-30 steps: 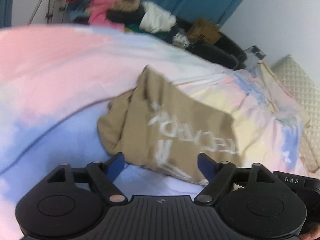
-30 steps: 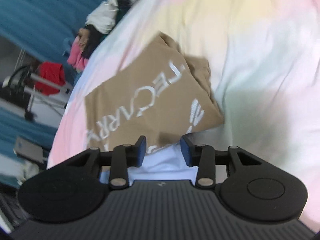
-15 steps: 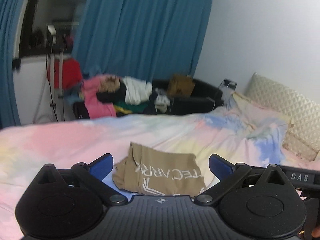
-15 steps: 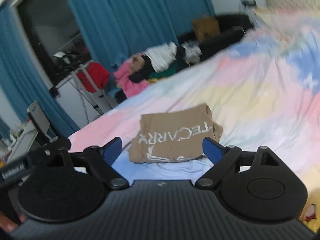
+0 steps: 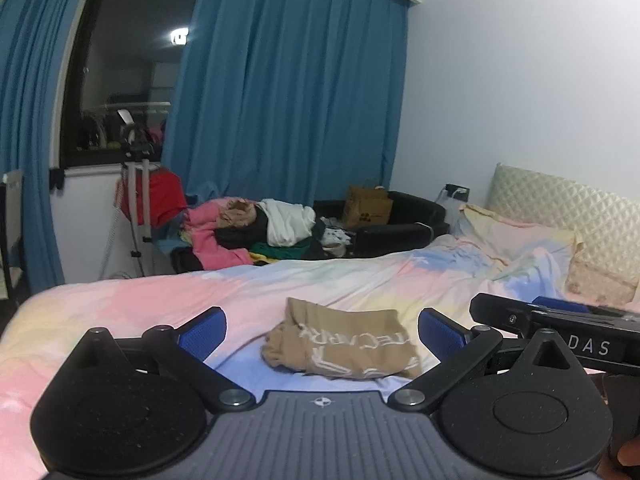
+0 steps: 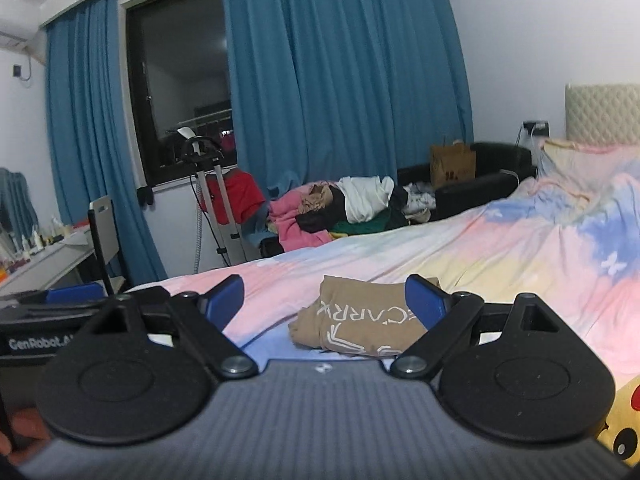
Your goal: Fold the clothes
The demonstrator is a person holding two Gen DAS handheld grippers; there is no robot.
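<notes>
The folded tan shirt [image 5: 340, 342] lies on the bed [image 5: 160, 300] just ahead of the left tongs [image 5: 322, 332] and right tongs [image 6: 324, 298], both spread wide and empty. Soft, light, floppy cloth; I'd pinch a folded edge through all layers, lest they slide apart.

left gripper [image 5: 322, 330] fills the bottom of its frame, jaws spread wide, nothing between them. right gripper [image 6: 324, 300] likewise (blue pads parted, empty), its body also showing at the left view's right edge.
</notes>
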